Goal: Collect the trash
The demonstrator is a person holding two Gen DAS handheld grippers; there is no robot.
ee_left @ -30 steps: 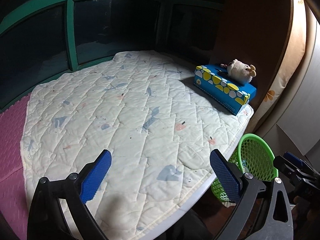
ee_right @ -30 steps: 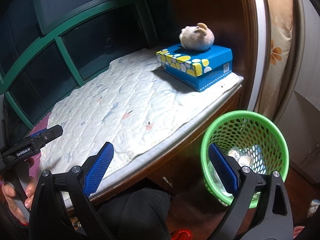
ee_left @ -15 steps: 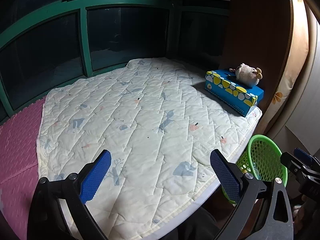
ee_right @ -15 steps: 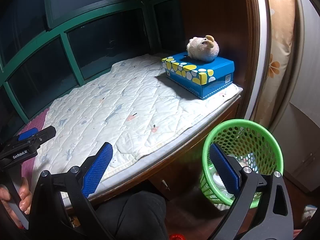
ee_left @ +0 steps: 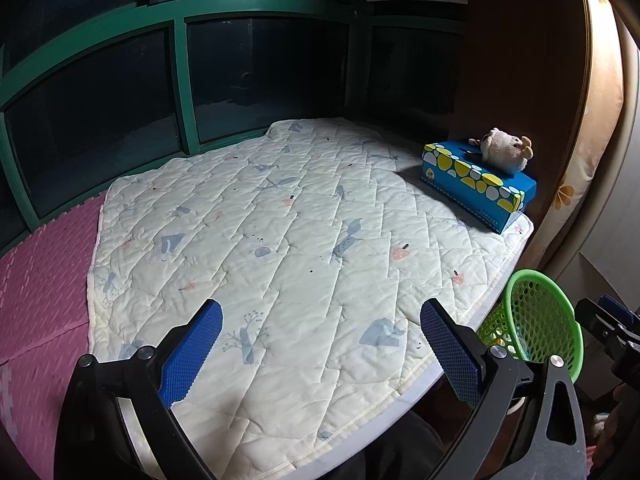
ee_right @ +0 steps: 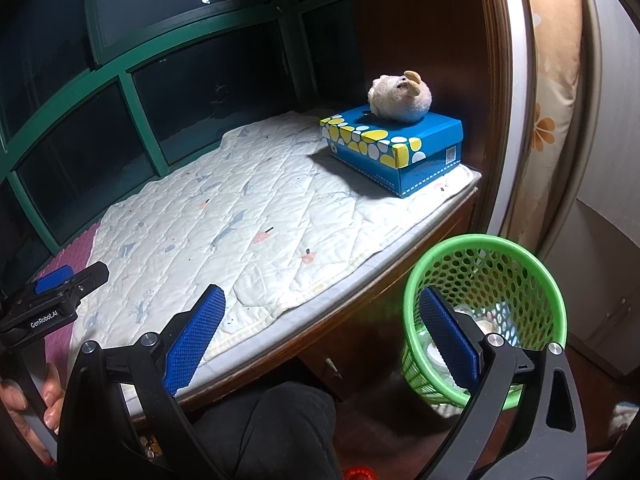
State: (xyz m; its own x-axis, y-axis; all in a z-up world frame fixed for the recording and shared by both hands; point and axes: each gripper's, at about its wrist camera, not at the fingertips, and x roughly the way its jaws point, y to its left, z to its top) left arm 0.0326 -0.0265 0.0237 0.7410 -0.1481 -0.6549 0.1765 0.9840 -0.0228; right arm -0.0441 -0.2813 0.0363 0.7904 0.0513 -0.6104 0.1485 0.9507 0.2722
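A green mesh waste basket [ee_right: 492, 292] stands on the floor beside the window seat, with pale bits of trash [ee_right: 486, 322] at its bottom. It also shows at the right in the left wrist view, as the basket [ee_left: 538, 320]. My right gripper [ee_right: 322, 334] hangs open and empty, just left of the basket's rim, over the seat's edge. Over the near part of the quilted mat [ee_left: 280, 232], my left gripper [ee_left: 320, 350] is open with nothing between its blue pads. No loose trash shows on the mat.
A blue tissue box [ee_right: 394, 146] with a plush toy [ee_right: 400, 96] on top sits at the mat's far right. Pink foam mat [ee_left: 40, 280] lies to the left. Green-framed dark windows [ee_left: 180, 92] close the back, and a wooden panel [ee_right: 432, 40] the right. A person's dark-clothed leg [ee_right: 276, 432] is below.
Both grippers have drawn back and risen a little, so the mat, box and basket look farther off. Both stay open and empty.
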